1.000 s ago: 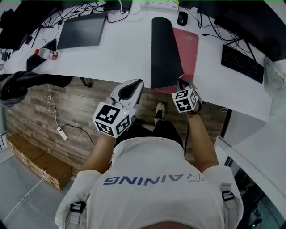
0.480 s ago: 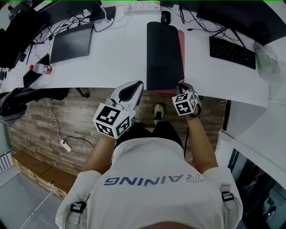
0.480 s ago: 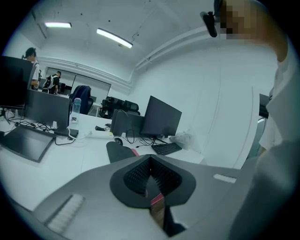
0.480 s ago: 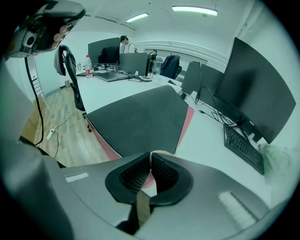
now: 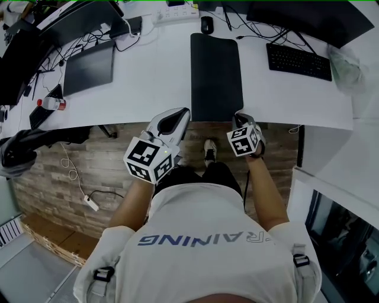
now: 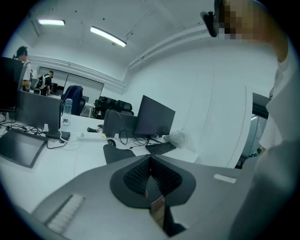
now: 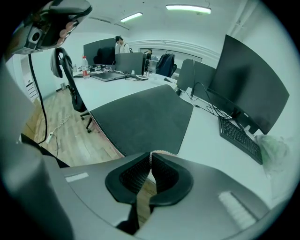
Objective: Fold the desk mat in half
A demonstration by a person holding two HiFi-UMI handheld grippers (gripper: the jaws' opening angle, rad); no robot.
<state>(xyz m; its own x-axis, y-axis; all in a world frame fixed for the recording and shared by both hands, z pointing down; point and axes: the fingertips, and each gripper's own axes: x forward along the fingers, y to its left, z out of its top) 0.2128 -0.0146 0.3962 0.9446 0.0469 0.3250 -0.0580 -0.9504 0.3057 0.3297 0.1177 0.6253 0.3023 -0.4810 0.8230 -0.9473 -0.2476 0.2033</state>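
The desk mat point(image 5: 216, 77) lies doubled on the white desk point(image 5: 154, 83), black side up, as a long strip running from the near edge to the back. My right gripper point(image 5: 241, 116) is at the mat's near right corner and is shut on it. In the right gripper view the mat point(image 7: 140, 117) has its stitched edge running into the closed right gripper point(image 7: 151, 154). My left gripper point(image 5: 176, 113) hovers at the desk's edge just left of the mat, shut and holding nothing. From the left gripper point(image 6: 150, 157) the mat point(image 6: 115, 152) shows further off.
A keyboard point(image 5: 298, 61) lies to the right of the mat, with a mouse point(image 5: 206, 24) and a power strip point(image 5: 176, 12) at the back. At the left are a dark tablet point(image 5: 89, 68) and a bottle point(image 5: 50, 103). An office chair point(image 5: 35, 145) stands left, below the desk.
The pink underside that showed along the mat's right side has narrowed and is now covered by the black layer. Both grippers stay near the desk's front edge.
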